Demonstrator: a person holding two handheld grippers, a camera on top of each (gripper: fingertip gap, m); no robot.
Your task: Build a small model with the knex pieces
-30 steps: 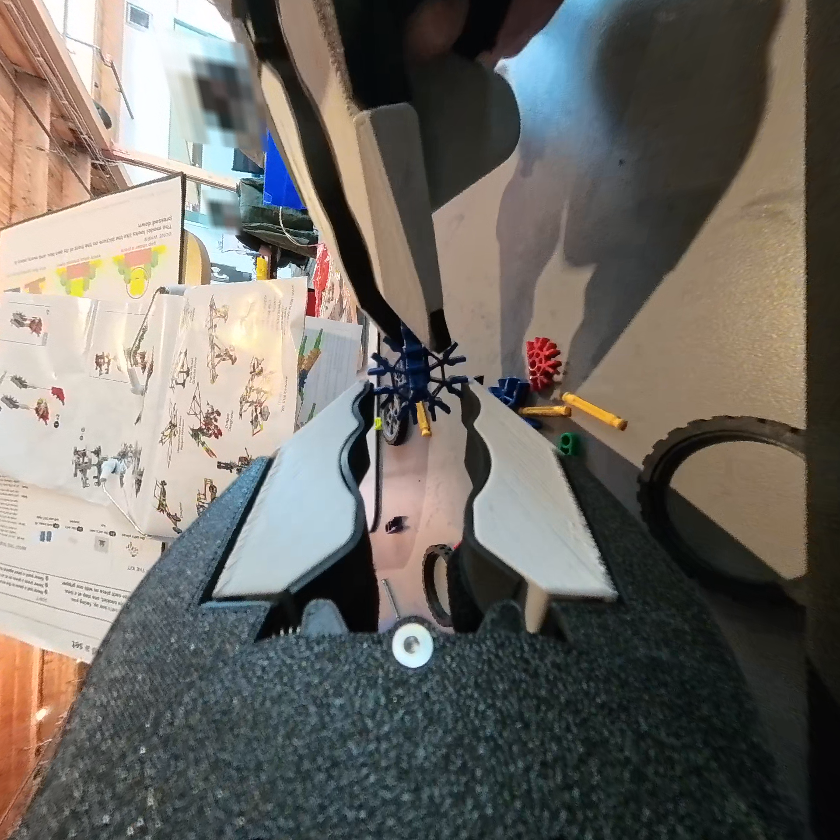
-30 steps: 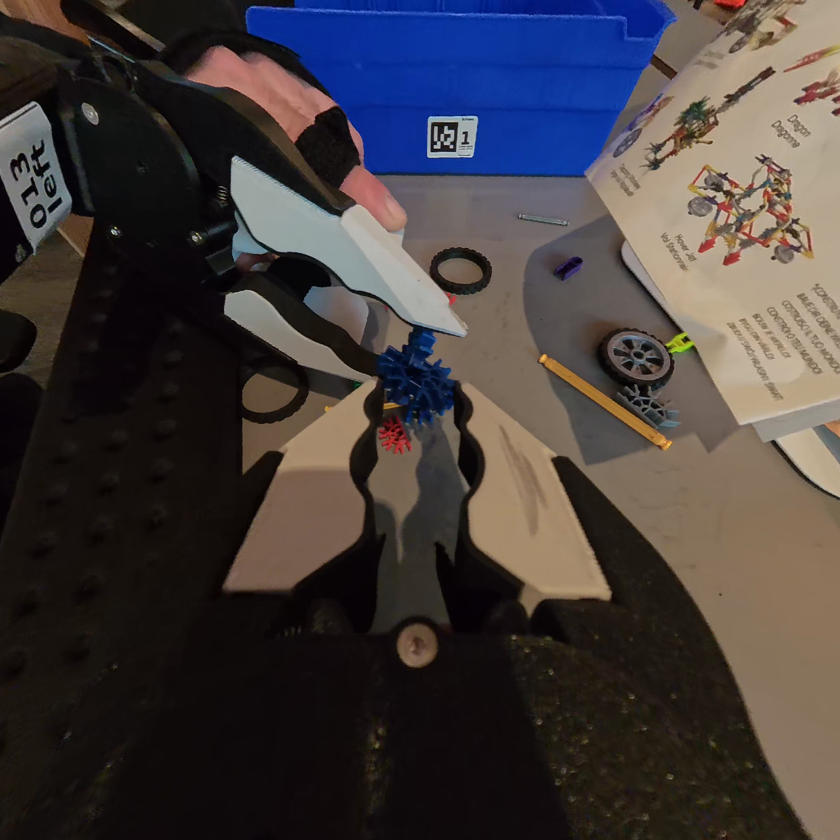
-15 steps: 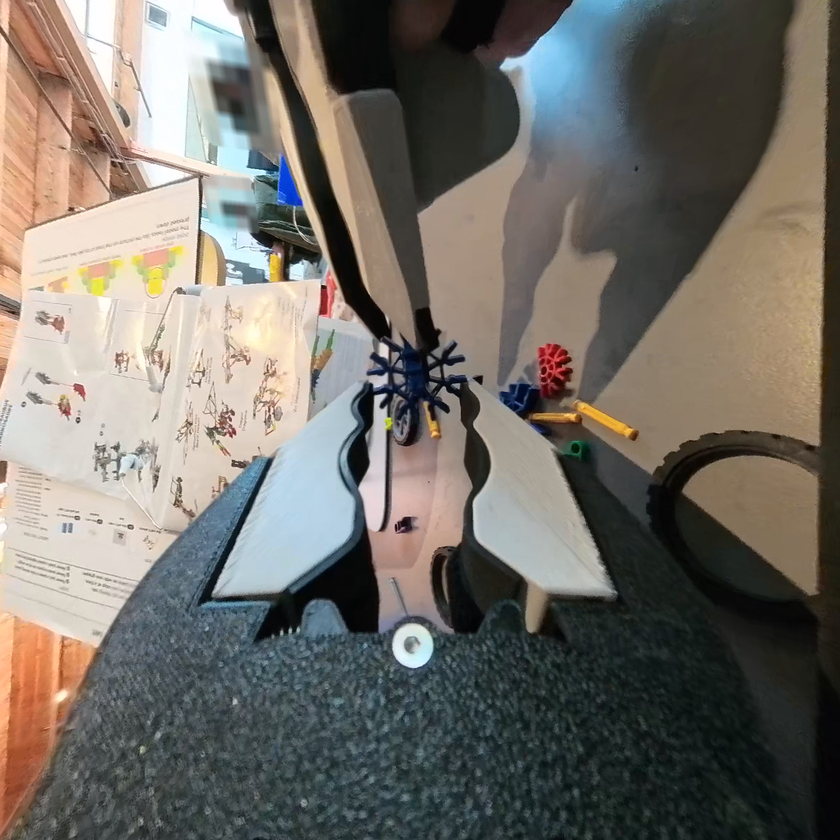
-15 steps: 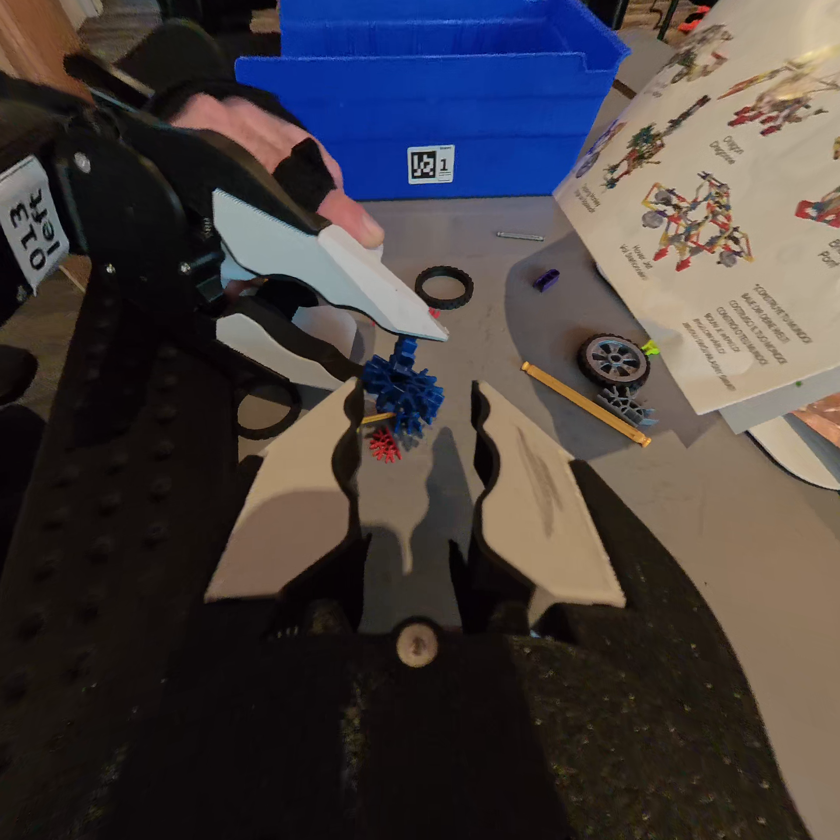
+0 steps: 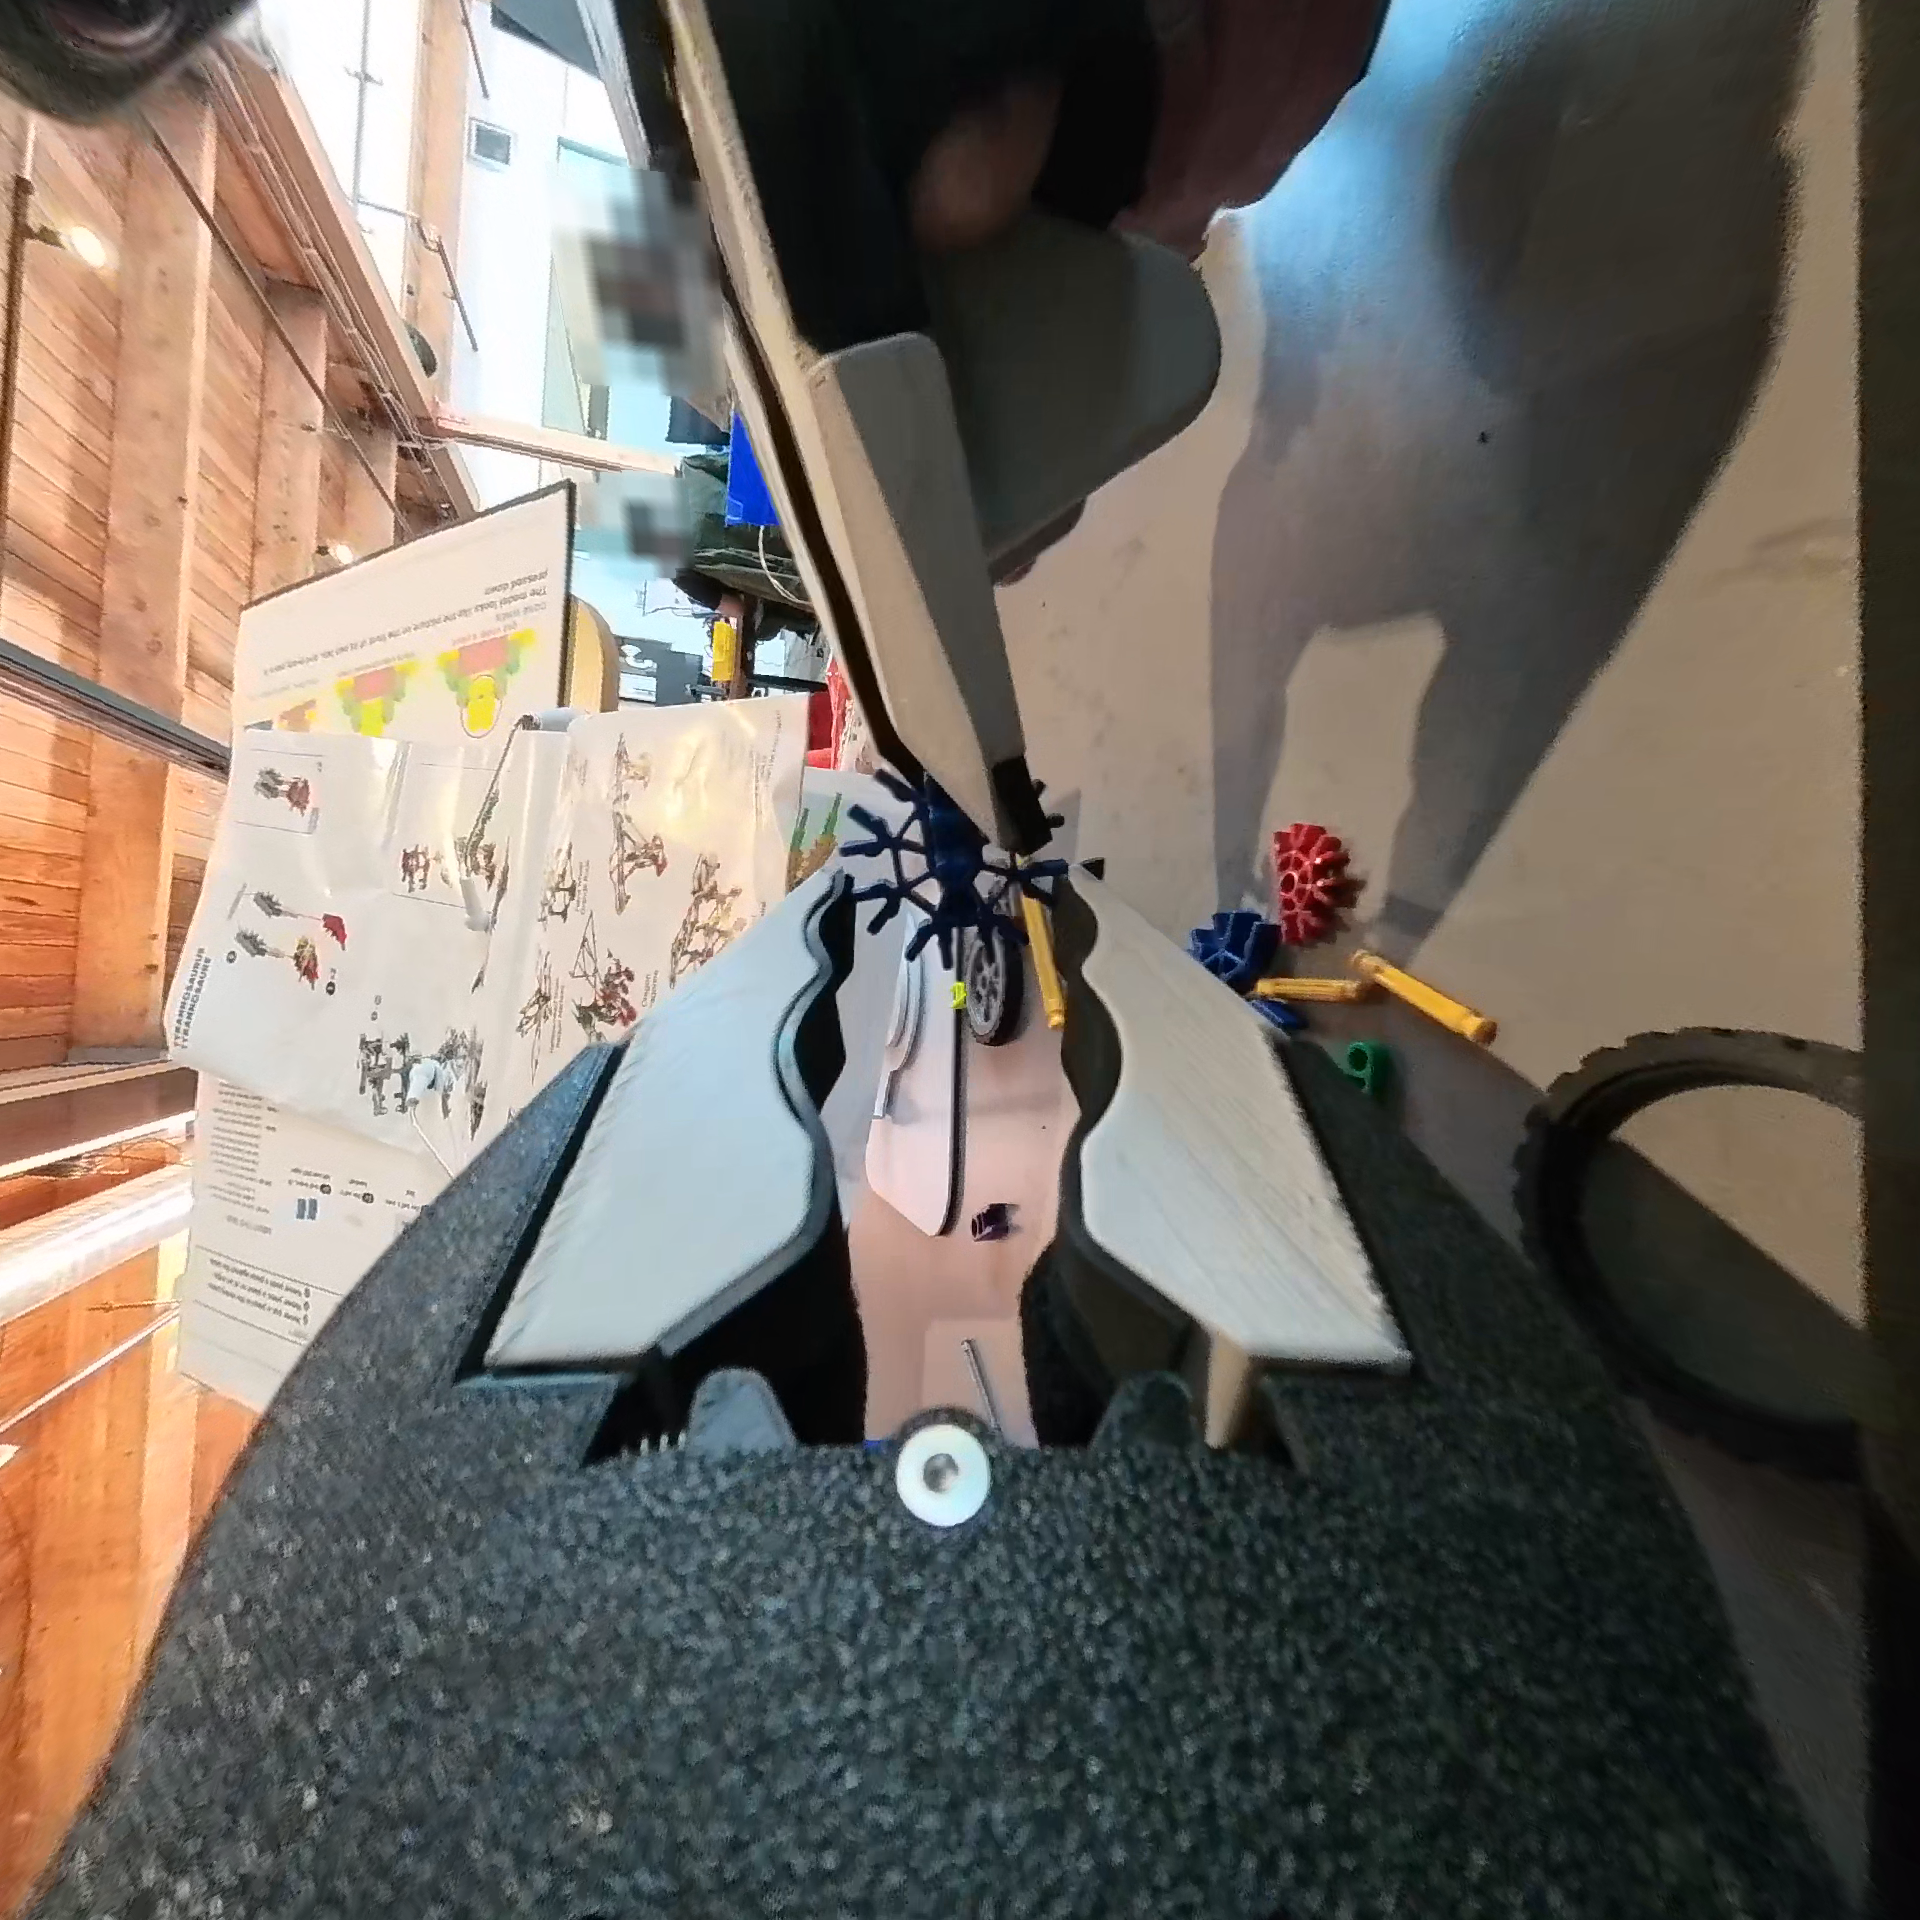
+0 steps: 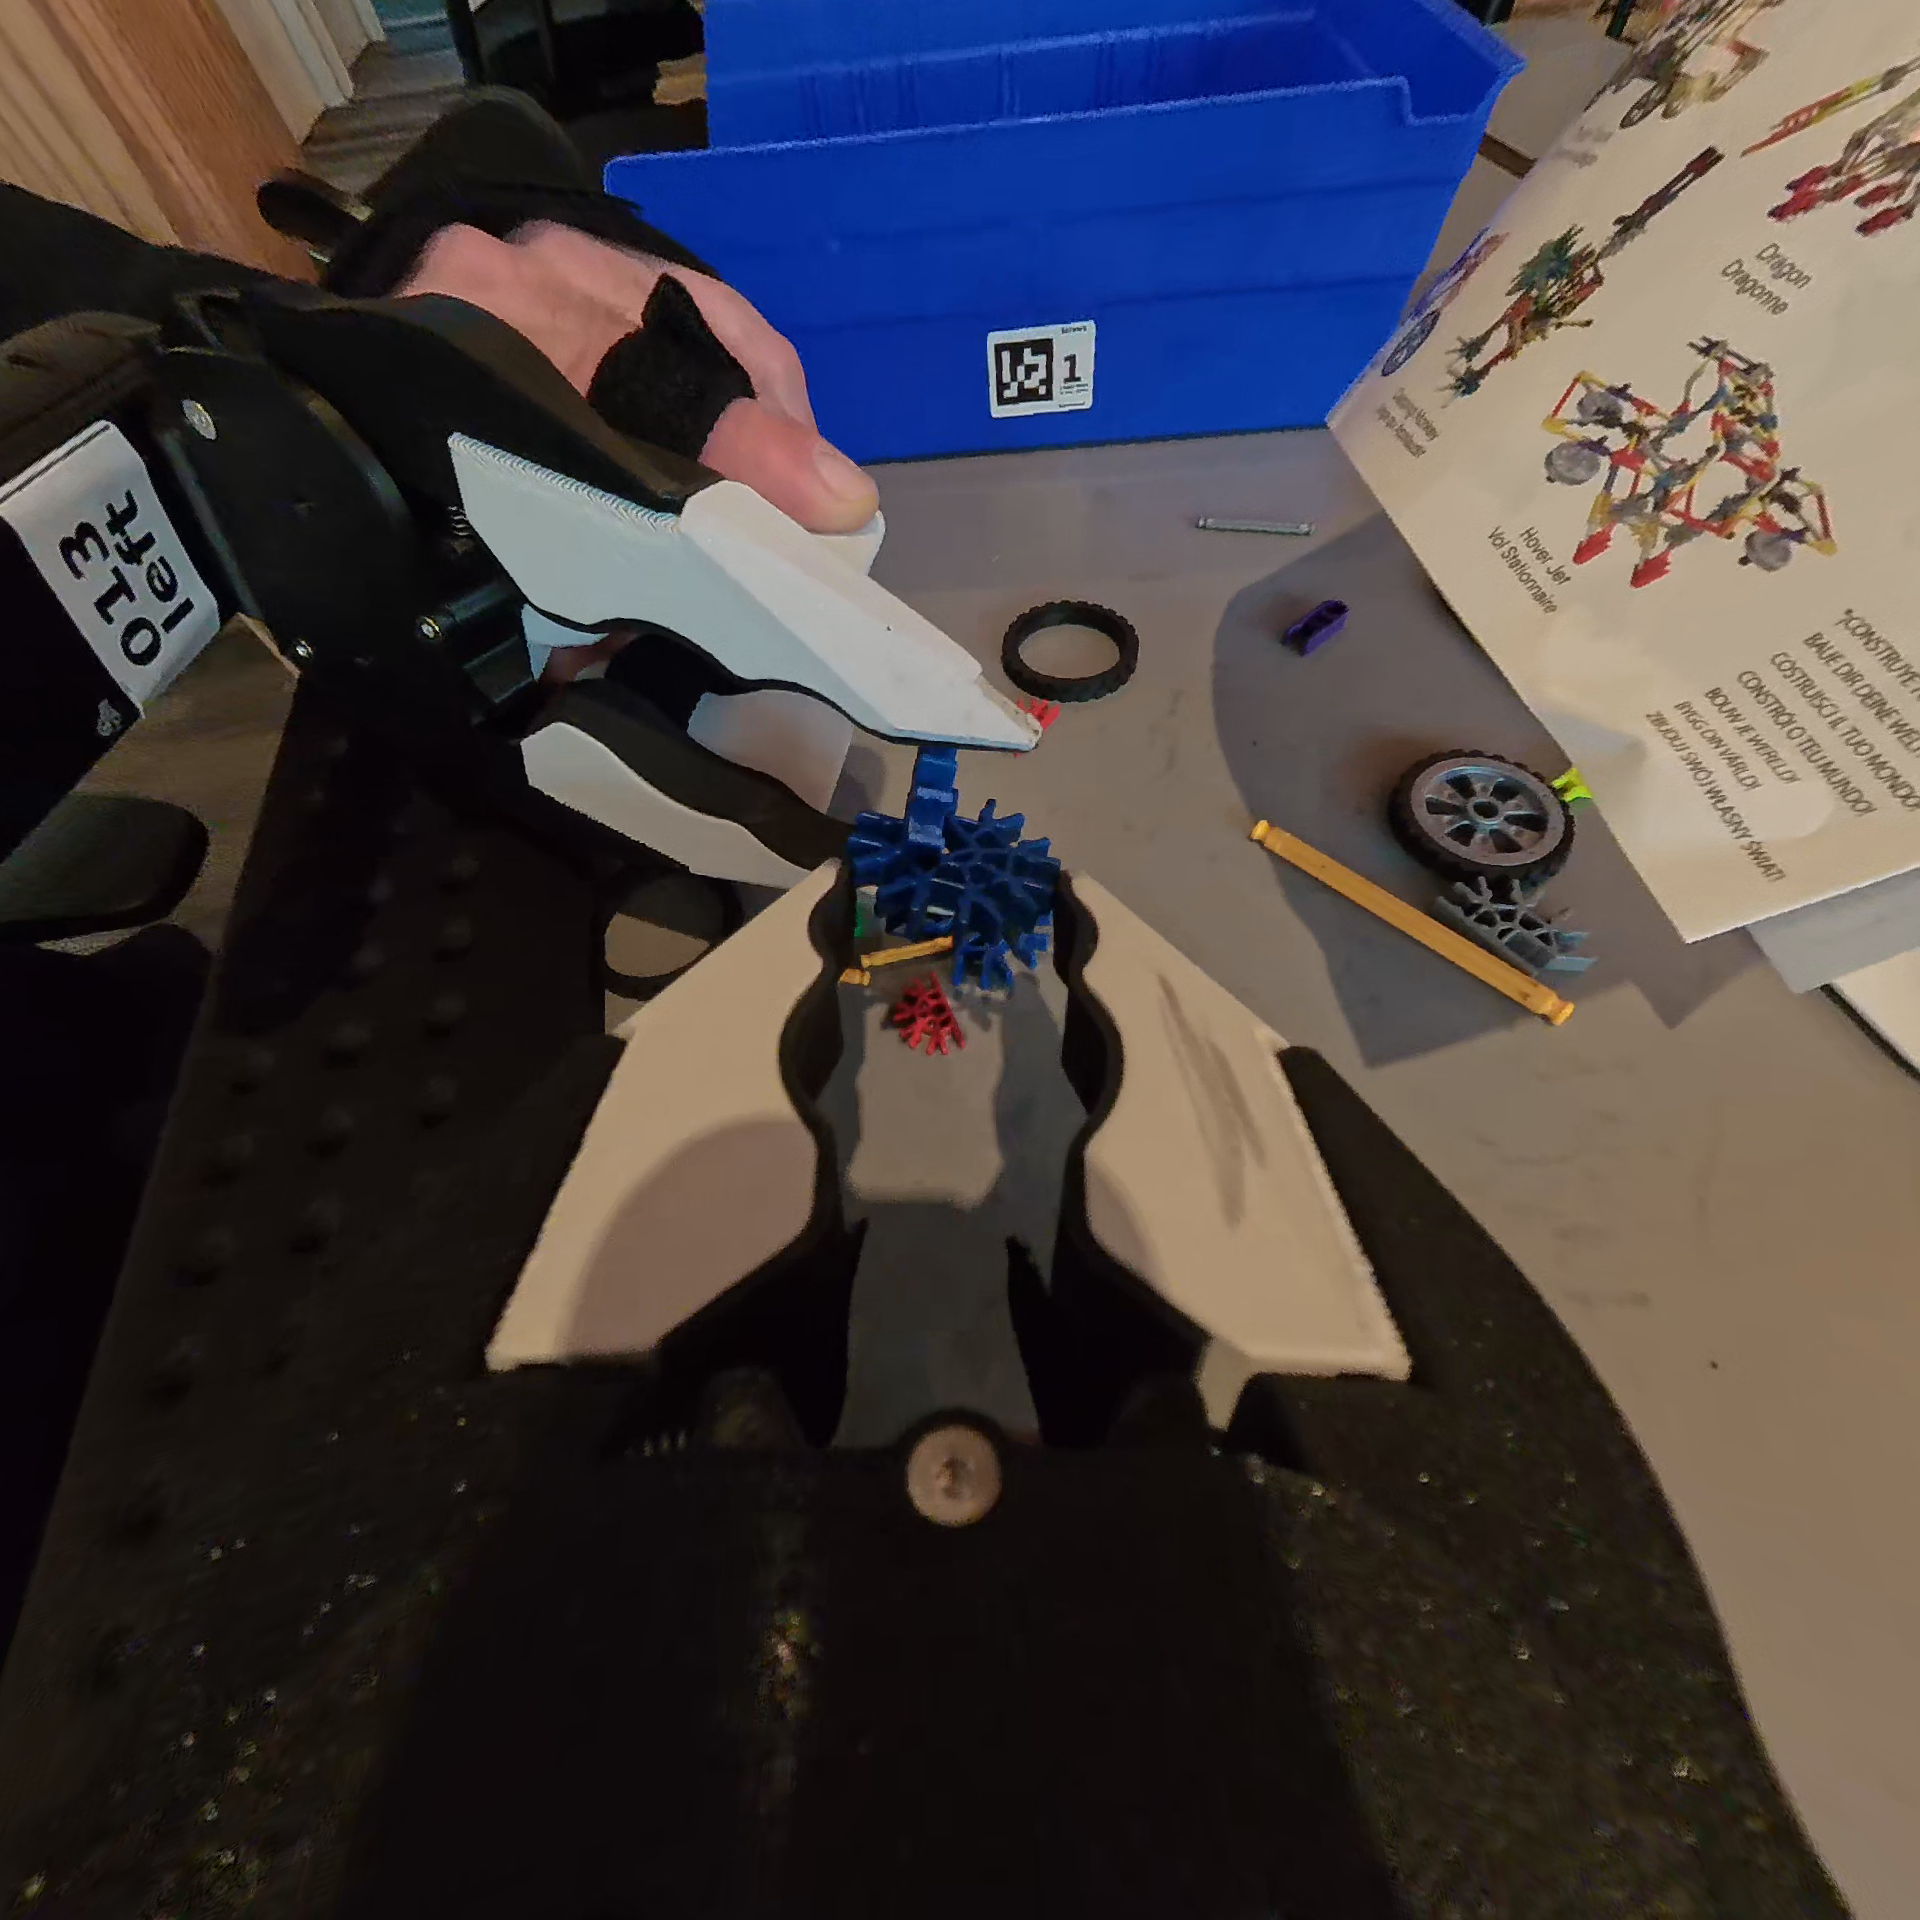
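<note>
A dark blue snowflake connector assembly sits between the tips of my left gripper, which is shut on it. In the right wrist view the same blue assembly lies between the tips of my right gripper, whose jaws press on its sides. A small blue clip sticks up from it under the left gripper's upper finger. The lower left finger's tip is hidden behind my right finger. The right gripper's fingertip comes down onto the connector from above. Both hold it above the grey table.
A blue bin stands at the back and an instruction sheet at the right. On the table lie a tyre, a wheel, a yellow rod, a grey connector, a red connector and a purple clip. Less than 4 cm separates the two grippers' tips. The yellow rod is about 11 cm from both grippers' fingertips.
The right gripper gripped the blue connector, opened wide half a second ago, and has now closed back onto its sides. The left gripper's hold has not changed.
</note>
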